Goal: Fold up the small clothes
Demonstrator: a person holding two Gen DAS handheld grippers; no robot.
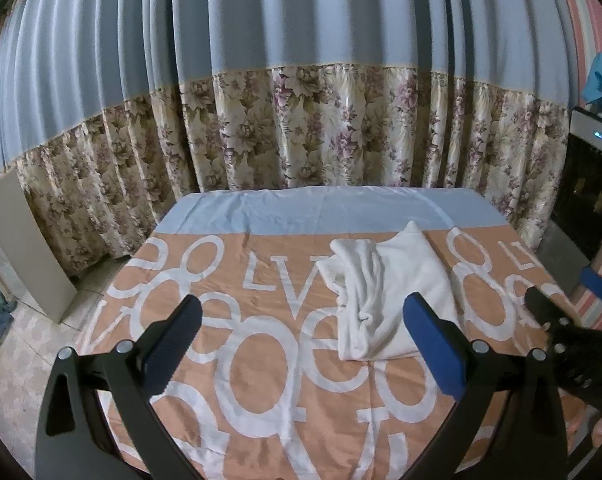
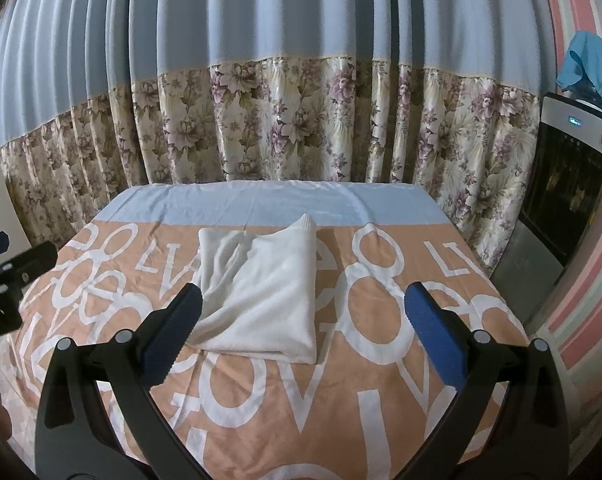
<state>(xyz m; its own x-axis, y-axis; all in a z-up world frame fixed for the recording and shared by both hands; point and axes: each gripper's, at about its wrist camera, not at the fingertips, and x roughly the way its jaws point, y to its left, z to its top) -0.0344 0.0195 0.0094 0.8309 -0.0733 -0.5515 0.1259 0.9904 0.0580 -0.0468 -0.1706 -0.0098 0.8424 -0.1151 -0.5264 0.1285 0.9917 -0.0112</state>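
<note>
Cloth point(image 1: 237, 360) with big white letters covers the table; it is the landmark. White garment point(image 2: 261, 300) lies mid-cloth, toward the far blue band, folded into a rough rectangle, left side bunched, knit cuff poking out at the far edge. Fold looks near done; next move likely tidy the bunched side. Left gripper point(image 1: 301, 336) and right gripper point(image 2: 301, 328) hover over the cloth's near half, both spread wide, empty.
</note>
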